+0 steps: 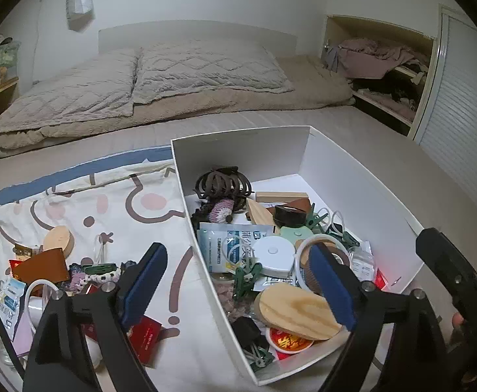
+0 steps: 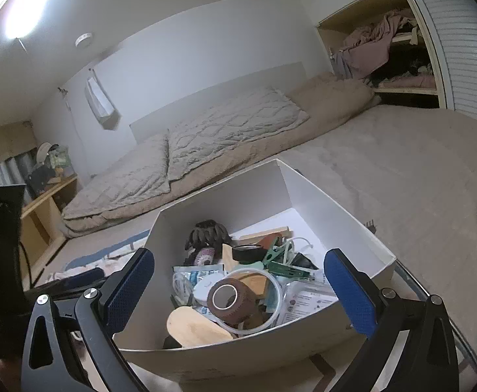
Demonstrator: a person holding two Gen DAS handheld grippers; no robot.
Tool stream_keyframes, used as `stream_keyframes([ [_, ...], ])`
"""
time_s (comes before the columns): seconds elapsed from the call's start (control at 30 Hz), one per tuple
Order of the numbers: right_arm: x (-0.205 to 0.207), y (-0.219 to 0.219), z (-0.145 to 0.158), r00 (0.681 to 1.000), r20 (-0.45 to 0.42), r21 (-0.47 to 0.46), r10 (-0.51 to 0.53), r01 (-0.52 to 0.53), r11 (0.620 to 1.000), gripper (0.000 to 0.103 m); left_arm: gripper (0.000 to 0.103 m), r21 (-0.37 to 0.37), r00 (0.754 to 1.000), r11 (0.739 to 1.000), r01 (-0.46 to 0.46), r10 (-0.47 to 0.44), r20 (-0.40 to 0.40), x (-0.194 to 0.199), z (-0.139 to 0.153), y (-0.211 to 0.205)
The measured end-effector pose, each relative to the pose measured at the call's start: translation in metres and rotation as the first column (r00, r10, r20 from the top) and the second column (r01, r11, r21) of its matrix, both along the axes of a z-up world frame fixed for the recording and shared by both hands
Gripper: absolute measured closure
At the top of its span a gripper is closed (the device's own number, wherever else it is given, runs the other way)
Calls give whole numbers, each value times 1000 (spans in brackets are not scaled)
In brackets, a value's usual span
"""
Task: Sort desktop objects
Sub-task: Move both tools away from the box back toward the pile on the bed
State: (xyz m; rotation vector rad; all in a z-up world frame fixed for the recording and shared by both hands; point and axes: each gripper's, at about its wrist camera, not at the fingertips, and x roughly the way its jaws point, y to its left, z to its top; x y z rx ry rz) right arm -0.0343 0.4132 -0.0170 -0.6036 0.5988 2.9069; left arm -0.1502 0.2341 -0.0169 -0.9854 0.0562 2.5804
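Observation:
A white cardboard box (image 1: 238,156) on the bed holds several small items: a brown hair claw (image 1: 222,184), a black tape roll (image 1: 290,216), a white round tape measure (image 1: 274,254) and a wooden oval (image 1: 298,313). My left gripper (image 1: 238,281) is open above the box's left wall, one blue pad (image 1: 146,277) outside it and the other over the contents. Nothing is held. In the right wrist view my right gripper (image 2: 240,290) is open in front of the box (image 2: 238,356), wider than a brown bandage roll (image 2: 228,300) lying inside.
Left of the box, a printed cloth (image 1: 114,215) carries loose items: another wooden oval (image 1: 60,240), a brown leather piece (image 1: 42,266), a red packet (image 1: 146,339). Pillows (image 1: 173,72) lie beyond. An open closet (image 1: 385,75) is at the far right.

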Motion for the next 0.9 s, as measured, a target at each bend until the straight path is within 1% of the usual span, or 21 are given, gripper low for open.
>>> stream_keyframes([
  [0.13, 1, 0, -1, 1000, 4, 5, -4, 4, 1000, 0, 8, 6, 1000, 1000, -10, 10, -15, 2, 1, -9],
  [0.2, 1, 1, -2, 1000, 3, 16, -22, 22, 1000, 0, 4, 15, 1000, 1000, -19, 19, -17, 2, 2, -14],
  [0.27, 2, 1, -2, 999, 3, 32, -42, 42, 999, 0, 3, 35, 999, 999, -29, 30, -22, 2, 3, -23],
  [0.43, -1, 1, -5, 999, 25, 51, -44, 43, 998, 0, 1, 62, 998, 996, -57, 59, -38, 2, 6, -42],
  [0.57, -2, -4, -6, 998, 39, 92, -44, 40, 995, 0, 1, 56, 996, 996, -68, 72, -58, 2, 8, -58],
  [0.9, -3, -14, -8, 998, 58, 118, -37, 30, 993, 0, 1, 33, 989, 991, -132, 134, -69, 3, 1, -106],
])
